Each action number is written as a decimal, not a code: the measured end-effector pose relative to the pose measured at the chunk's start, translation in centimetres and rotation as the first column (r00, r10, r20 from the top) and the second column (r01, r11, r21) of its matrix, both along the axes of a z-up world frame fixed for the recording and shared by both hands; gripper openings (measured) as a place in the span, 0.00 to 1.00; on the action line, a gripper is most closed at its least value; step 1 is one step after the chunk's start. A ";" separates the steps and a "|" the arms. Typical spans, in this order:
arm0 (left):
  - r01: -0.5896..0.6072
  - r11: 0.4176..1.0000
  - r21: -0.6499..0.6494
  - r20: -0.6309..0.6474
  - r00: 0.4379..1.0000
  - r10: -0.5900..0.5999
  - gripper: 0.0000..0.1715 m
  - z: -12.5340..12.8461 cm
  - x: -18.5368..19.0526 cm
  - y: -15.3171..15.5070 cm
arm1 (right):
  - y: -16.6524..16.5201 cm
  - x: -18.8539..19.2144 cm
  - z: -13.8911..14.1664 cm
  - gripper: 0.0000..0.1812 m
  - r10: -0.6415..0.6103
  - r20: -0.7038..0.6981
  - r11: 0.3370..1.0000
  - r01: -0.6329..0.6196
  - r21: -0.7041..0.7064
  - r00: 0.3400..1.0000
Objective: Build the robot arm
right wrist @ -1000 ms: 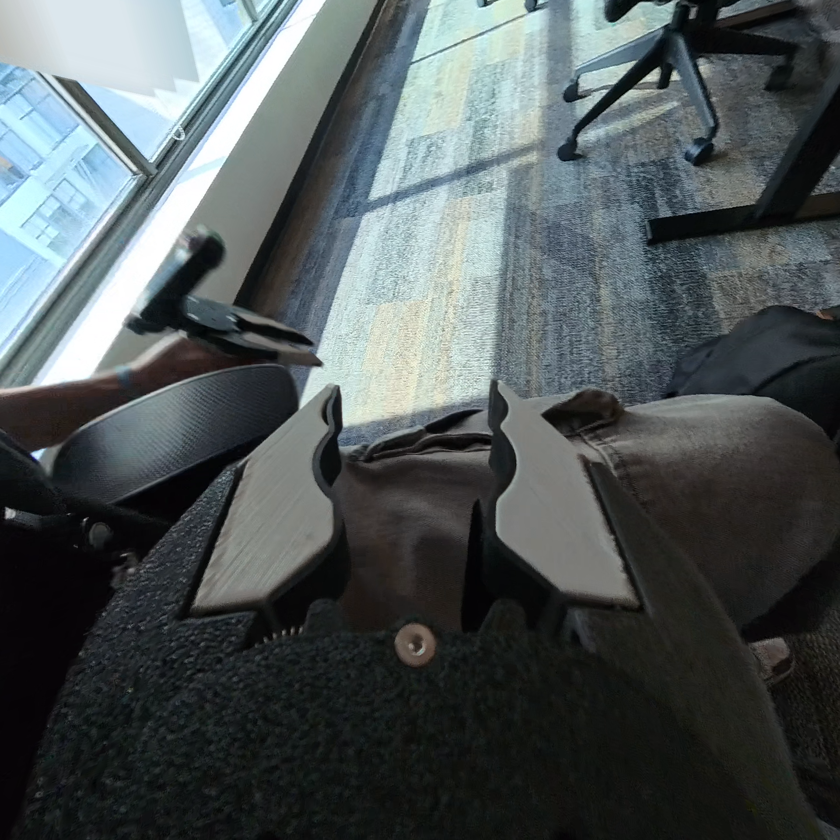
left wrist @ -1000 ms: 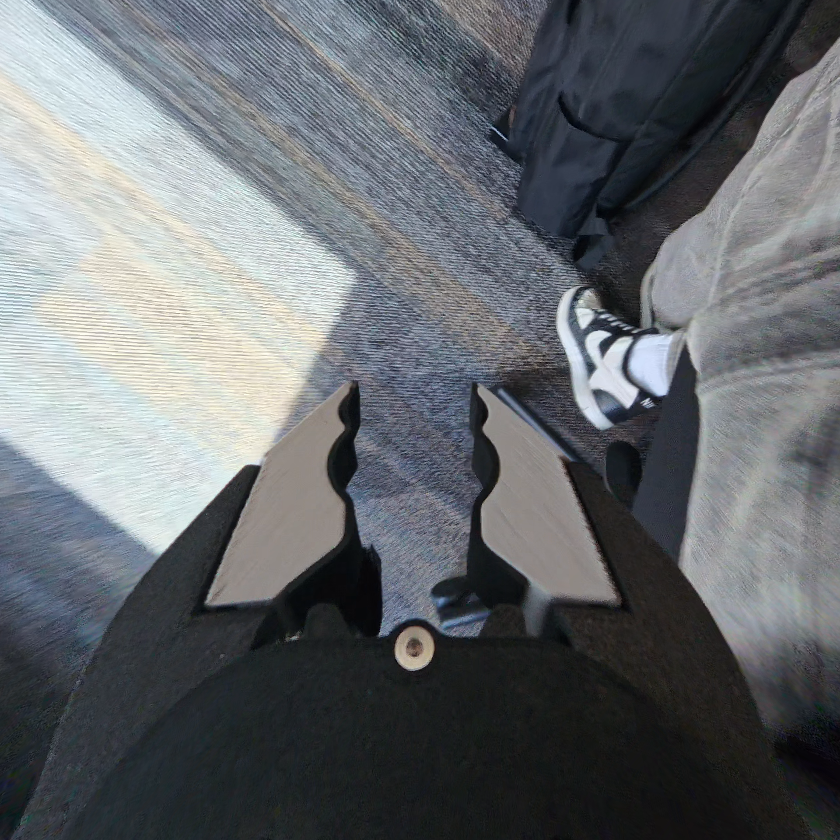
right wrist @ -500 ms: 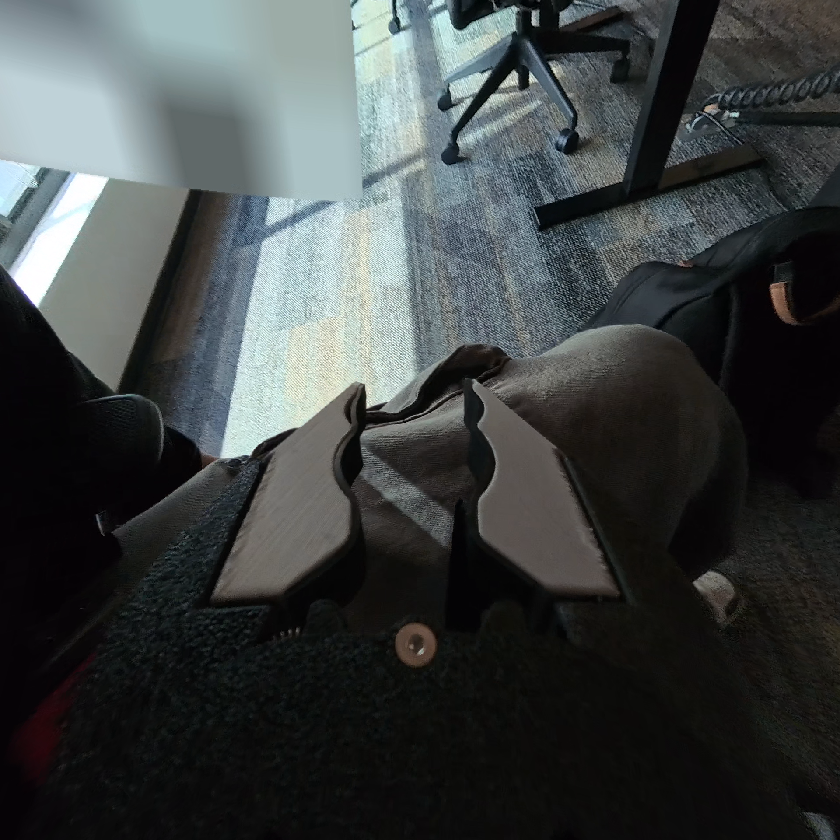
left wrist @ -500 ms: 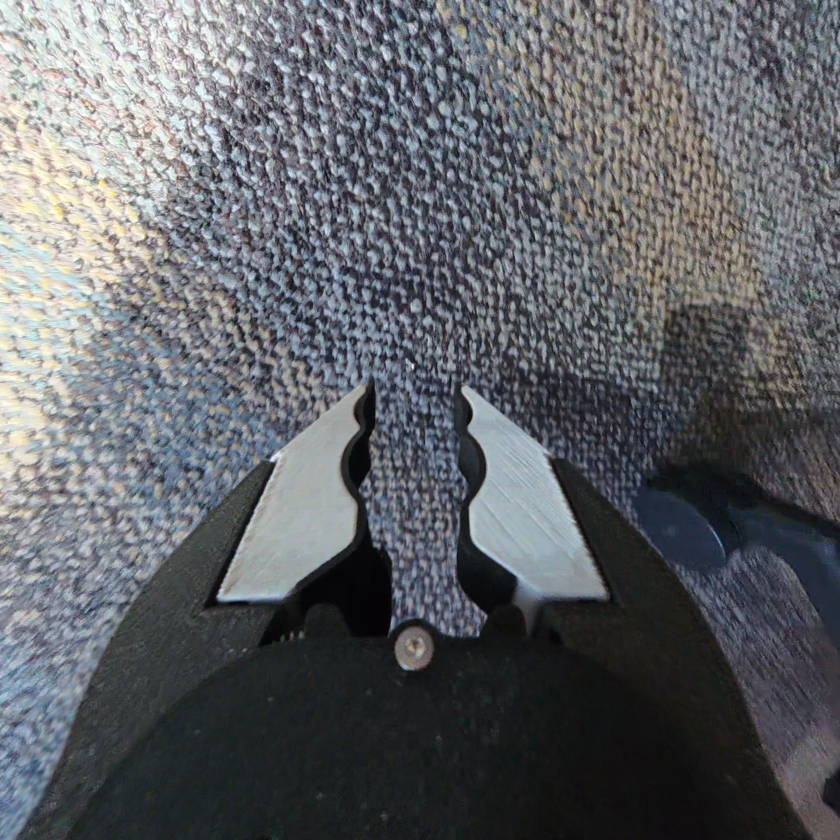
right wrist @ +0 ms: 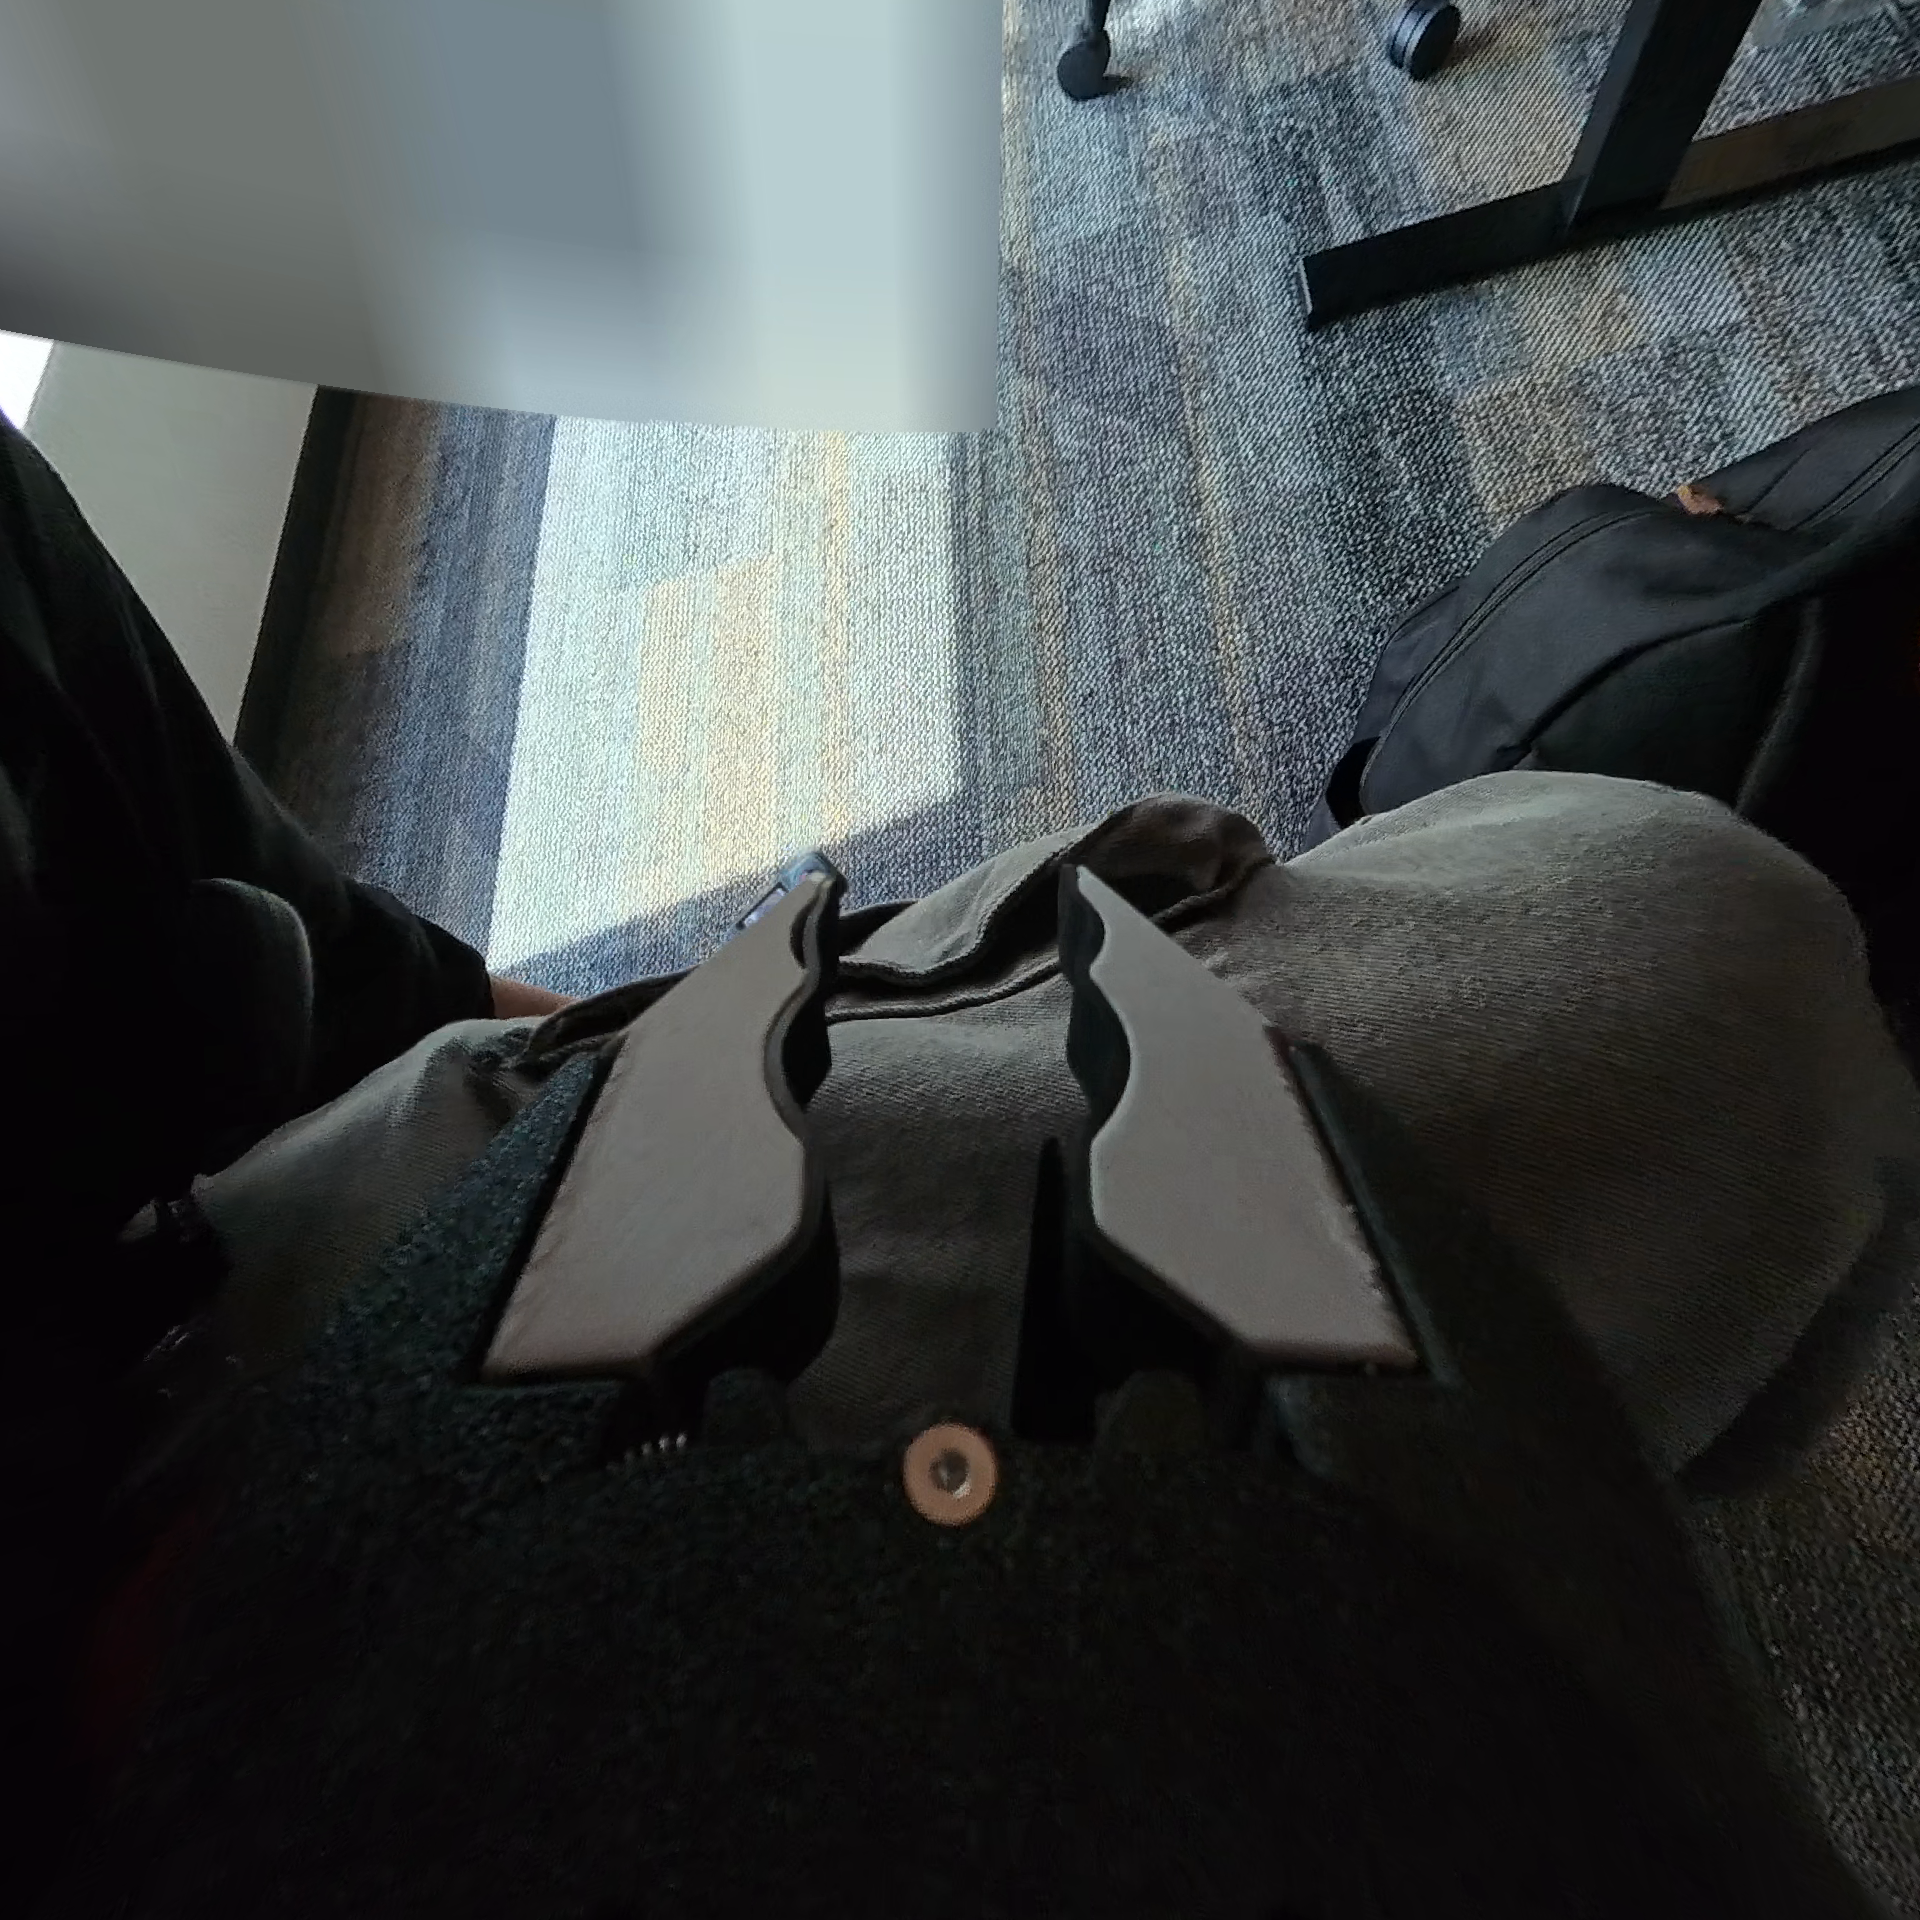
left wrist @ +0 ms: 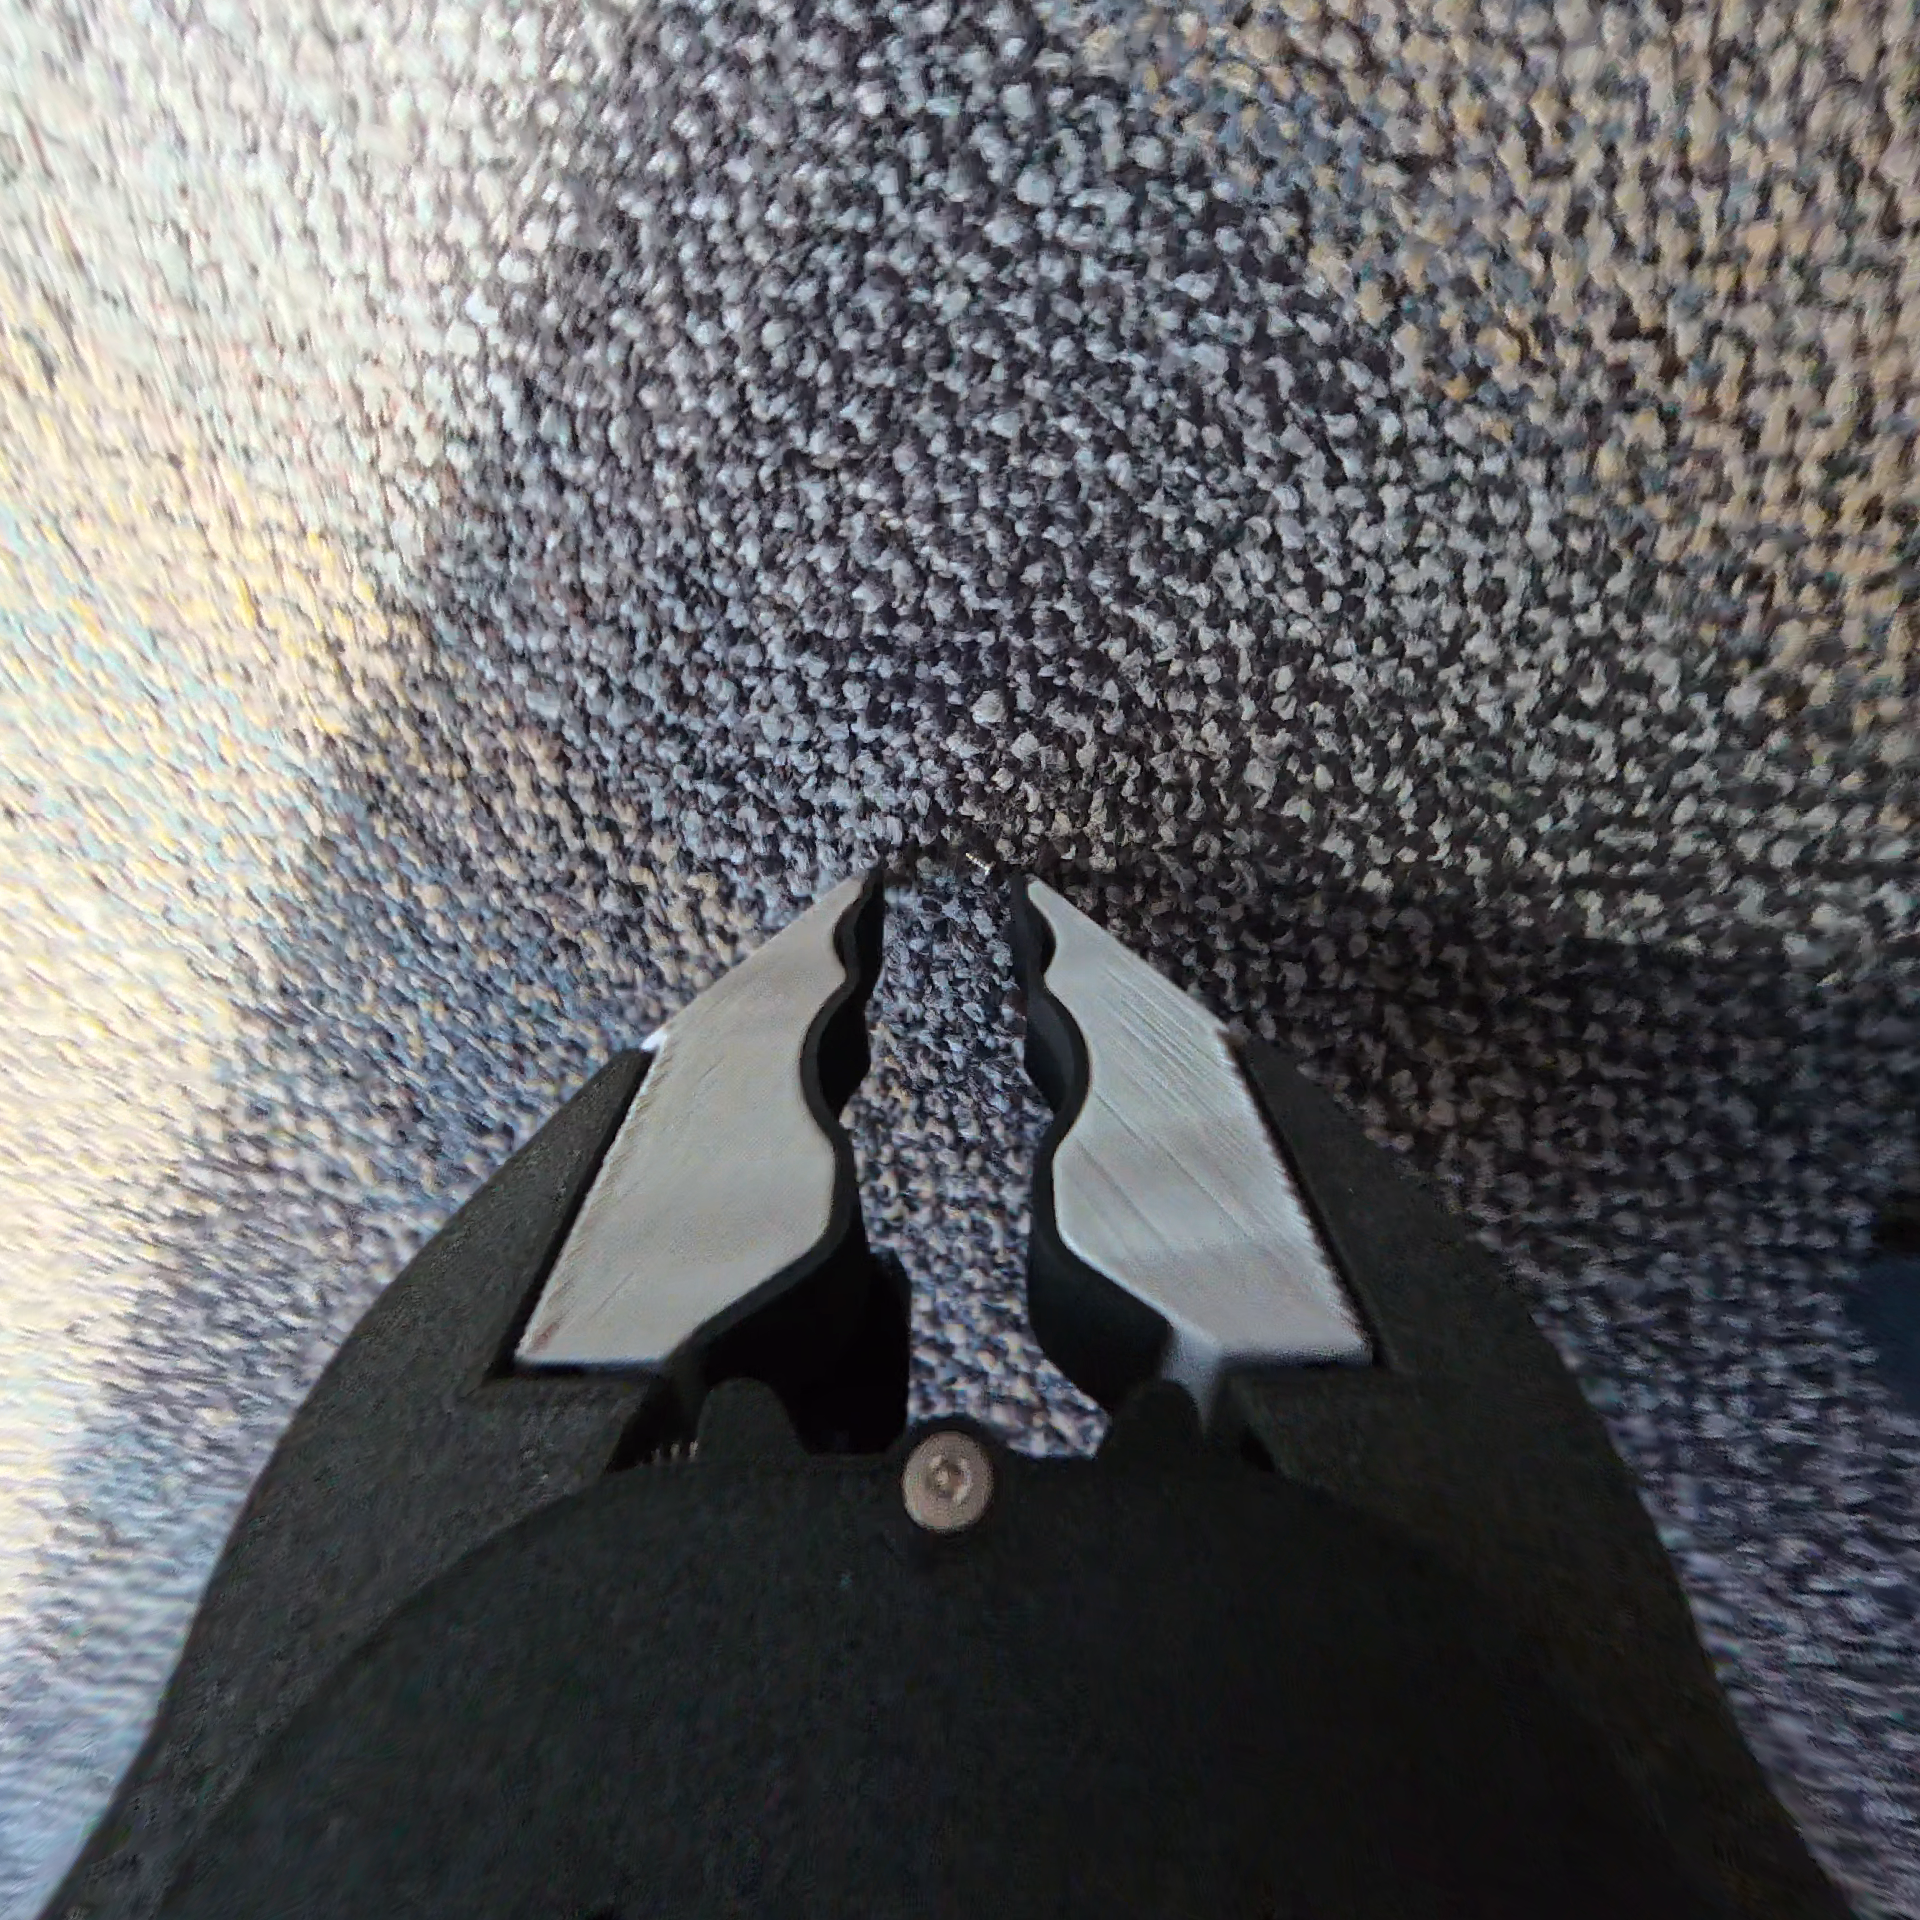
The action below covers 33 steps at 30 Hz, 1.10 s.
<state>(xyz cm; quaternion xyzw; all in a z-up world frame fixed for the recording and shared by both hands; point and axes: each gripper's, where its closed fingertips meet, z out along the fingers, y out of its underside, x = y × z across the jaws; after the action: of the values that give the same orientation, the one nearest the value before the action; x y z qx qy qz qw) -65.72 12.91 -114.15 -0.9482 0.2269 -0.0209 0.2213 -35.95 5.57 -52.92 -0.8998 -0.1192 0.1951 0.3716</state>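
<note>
Pointing straight down, the left gripper (left wrist: 945,883) was held very close to the speckled grey-blue carpet (left wrist: 1039,468); whether its tips touched the pile could not be told. Its jaws were set narrowly apart, only carpet was seen through the gap, and nothing was pinched. At the right edge of that view a dark shape (left wrist: 1896,1288) was cut off and could not be identified. In the right wrist view, a dark sleeve (right wrist: 156,831) was seen at the far left, and a small dark object with a bluish face (right wrist: 779,894), too little shown to be named, was seen just beside the left fingertip. The right gripper (right wrist: 951,883) was held over a grey trouser leg (right wrist: 1507,1039), its jaws spread wide and empty; contact with the cloth could not be judged. Farther right a black bag (right wrist: 1610,644) lay on the carpet, and a black table foot (right wrist: 1558,223) stood beyond it. Nothing was held by either gripper, and no handling of any object was shown.
</note>
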 end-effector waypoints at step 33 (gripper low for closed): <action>0.360 0.867 0.343 0.114 0.901 -0.419 0.00 20.1 7.6 6.2 | -1.1 1.4 3.1 0.20 -0.020 0.021 0.998 0.019 0.068 1.000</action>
<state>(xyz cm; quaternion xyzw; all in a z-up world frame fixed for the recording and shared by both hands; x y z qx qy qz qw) -58.08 19.14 -94.03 -0.8289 0.3931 -0.1170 0.3804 -34.58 4.50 -49.81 -0.8899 -0.1210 0.1773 0.4025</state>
